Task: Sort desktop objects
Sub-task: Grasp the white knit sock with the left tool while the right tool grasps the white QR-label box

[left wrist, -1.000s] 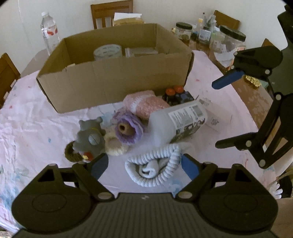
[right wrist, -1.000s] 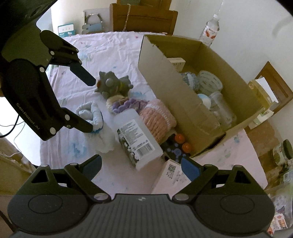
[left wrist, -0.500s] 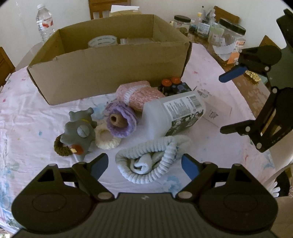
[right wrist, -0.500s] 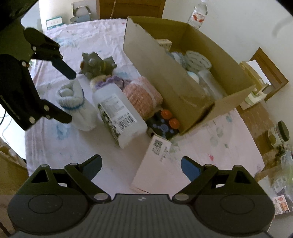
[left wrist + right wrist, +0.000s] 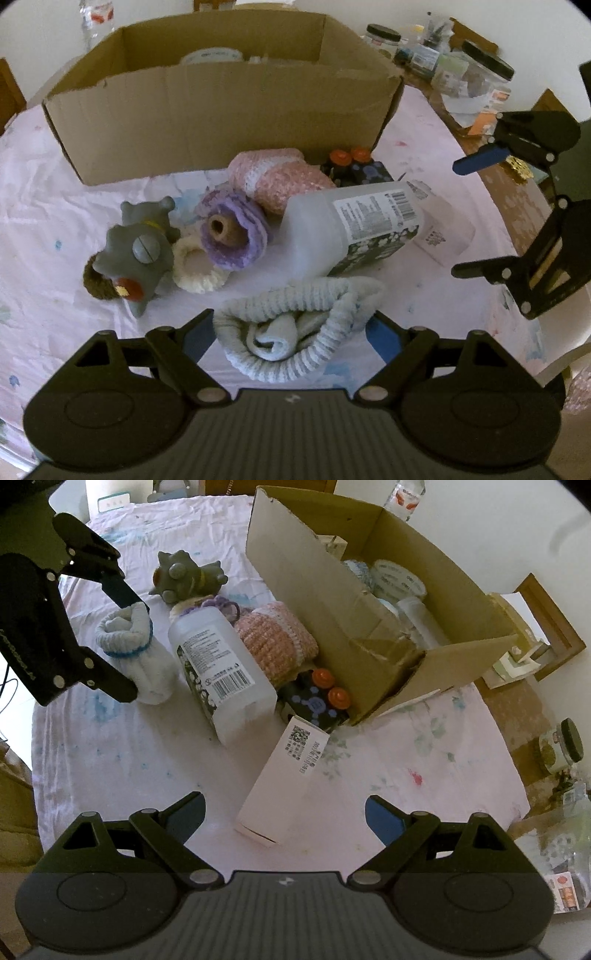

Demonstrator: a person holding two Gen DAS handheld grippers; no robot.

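On the pink cloth-covered table (image 5: 424, 760), rolled socks (image 5: 295, 332) sat between the wide-open left gripper (image 5: 291, 336), near its front edge; right gripper (image 5: 284, 812) gaped empty over a white carton (image 5: 280, 779); cardboard box (image 5: 221, 110) behind.

Left tongs (image 5: 291, 334) now straddle the rolled sock (image 5: 295, 332); right tongs (image 5: 284, 812) nearer the white box (image 5: 284, 779).

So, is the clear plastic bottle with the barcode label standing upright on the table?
No, the bottle lies on its side on the tablecloth, between the rolled socks and the pink knitted piece.
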